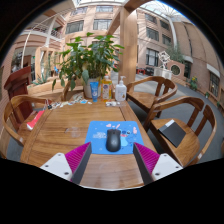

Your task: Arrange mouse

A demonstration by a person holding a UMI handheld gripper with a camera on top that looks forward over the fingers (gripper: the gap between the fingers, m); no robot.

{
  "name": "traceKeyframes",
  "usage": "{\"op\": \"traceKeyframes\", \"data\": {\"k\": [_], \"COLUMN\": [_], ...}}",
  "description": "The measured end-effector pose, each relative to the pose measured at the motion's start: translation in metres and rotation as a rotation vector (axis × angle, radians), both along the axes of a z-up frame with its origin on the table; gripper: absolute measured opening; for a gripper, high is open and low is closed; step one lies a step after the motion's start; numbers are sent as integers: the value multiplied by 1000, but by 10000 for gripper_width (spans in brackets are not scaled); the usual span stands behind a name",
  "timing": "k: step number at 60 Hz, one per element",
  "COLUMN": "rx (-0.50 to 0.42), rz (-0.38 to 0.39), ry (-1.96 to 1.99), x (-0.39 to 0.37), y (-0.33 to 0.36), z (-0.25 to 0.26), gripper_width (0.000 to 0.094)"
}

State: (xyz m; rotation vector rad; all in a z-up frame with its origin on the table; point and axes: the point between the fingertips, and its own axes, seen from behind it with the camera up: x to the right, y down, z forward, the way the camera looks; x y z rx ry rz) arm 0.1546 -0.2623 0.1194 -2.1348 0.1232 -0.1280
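A dark grey computer mouse (pixel 113 140) lies on a blue mouse mat (pixel 112 136) on a round wooden table (pixel 60 130). My gripper (pixel 112 160) is open and empty. Its two fingers with magenta pads (pixel 76 156) stand wide apart. The mouse sits just ahead of the fingertips, on the midline between them, with bare table showing on both sides. Nothing is held.
A potted green plant (pixel 88 58), a blue can (pixel 94 89) and a white bottle (pixel 120 92) stand at the table's far side. A red object (pixel 36 118) lies at the left. Wooden chairs (pixel 185 120) stand around the table, one holding a dark notebook (pixel 174 131).
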Motion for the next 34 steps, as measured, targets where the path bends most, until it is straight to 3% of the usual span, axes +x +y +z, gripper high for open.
{"op": "traceKeyframes", "data": {"k": [34], "rx": [35], "rz": [-6], "ry": [-54], "x": [1], "y": [-72], "z": [26], "gripper_width": [855]}}
